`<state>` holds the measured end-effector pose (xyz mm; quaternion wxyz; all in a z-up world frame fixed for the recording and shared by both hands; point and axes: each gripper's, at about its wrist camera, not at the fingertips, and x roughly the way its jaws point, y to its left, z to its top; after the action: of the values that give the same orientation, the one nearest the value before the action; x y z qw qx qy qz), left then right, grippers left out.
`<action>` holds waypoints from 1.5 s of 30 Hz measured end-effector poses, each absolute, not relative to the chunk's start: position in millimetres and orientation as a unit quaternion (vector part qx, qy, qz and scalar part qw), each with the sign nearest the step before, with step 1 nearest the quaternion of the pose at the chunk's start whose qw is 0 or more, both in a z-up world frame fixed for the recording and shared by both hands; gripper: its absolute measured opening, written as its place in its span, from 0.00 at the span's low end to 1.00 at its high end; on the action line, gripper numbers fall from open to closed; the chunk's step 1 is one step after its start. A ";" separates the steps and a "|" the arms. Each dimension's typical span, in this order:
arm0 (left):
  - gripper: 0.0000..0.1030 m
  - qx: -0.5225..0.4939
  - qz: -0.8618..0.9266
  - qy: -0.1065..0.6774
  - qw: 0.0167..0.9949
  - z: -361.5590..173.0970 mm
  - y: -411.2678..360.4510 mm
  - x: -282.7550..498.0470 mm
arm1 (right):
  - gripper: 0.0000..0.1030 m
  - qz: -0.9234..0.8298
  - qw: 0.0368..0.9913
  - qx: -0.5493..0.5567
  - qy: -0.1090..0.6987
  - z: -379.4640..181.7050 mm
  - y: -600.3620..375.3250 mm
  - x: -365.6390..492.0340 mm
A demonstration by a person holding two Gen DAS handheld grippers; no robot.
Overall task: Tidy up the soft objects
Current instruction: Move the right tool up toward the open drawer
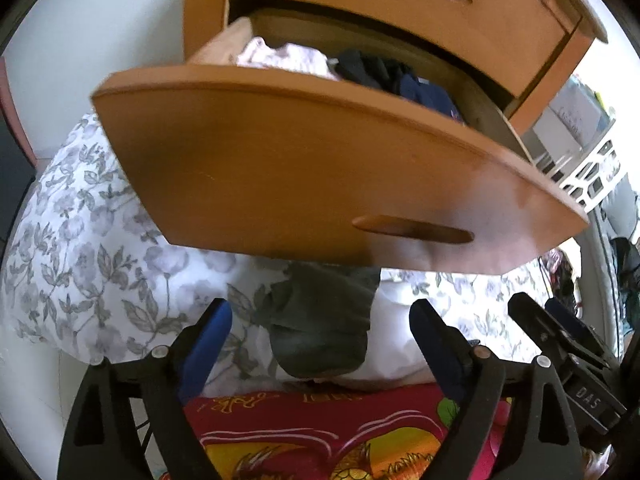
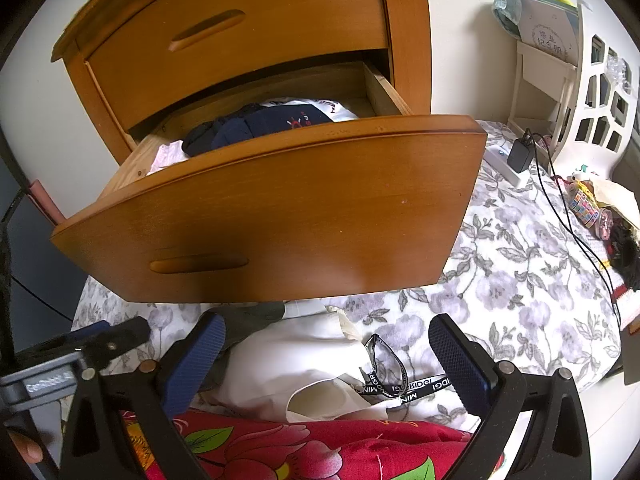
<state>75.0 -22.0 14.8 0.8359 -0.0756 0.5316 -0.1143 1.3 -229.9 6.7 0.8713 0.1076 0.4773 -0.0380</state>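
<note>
Clothes [image 2: 256, 124] are already lying inside the pulled-out drawer [image 2: 280, 208], dark and pale pieces bunched behind its front panel. Below that drawer a grey-green garment [image 1: 320, 320] and a white one [image 2: 288, 364] are still lying loose on the floral bedspread [image 2: 520, 280]. Both the left gripper [image 1: 320, 340] and the right gripper [image 2: 328, 360] are hovering spread and empty over them, so I judge the tidying partway done.

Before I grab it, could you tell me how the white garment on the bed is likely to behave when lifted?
The white garment lies crumpled in soft folds, so it will probably droop from one pinch point. It looks thin, likely light. The lanyard lies across its edge and might drag along.
</note>
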 end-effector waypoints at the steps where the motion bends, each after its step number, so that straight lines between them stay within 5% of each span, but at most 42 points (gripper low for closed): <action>1: 0.88 -0.076 -0.112 0.526 0.840 15.9 -20.0 73.8 | 1.00 -0.038 0.871 0.108 0.477 6.7 -229.8 1.3; 6: 0.98 -0.074 -0.095 0.502 0.857 22.8 -12.9 68.8 | 1.00 -0.038 0.871 0.108 0.477 6.8 -229.9 1.3; 25: 0.98 -0.066 -0.091 0.422 0.900 55.1 -3.1 54.5 | 1.00 -0.040 0.871 0.104 0.478 6.5 -229.8 1.5; 45: 0.98 -0.012 -0.050 0.434 0.900 39.3 -8.7 47.5 | 1.00 -0.036 0.872 0.090 0.480 10.4 -226.2 1.7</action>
<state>47.5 -8.7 39.3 0.8996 -0.0125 0.4337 -0.0498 1.7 -226.2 10.4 0.8721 0.0900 0.4796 -0.0362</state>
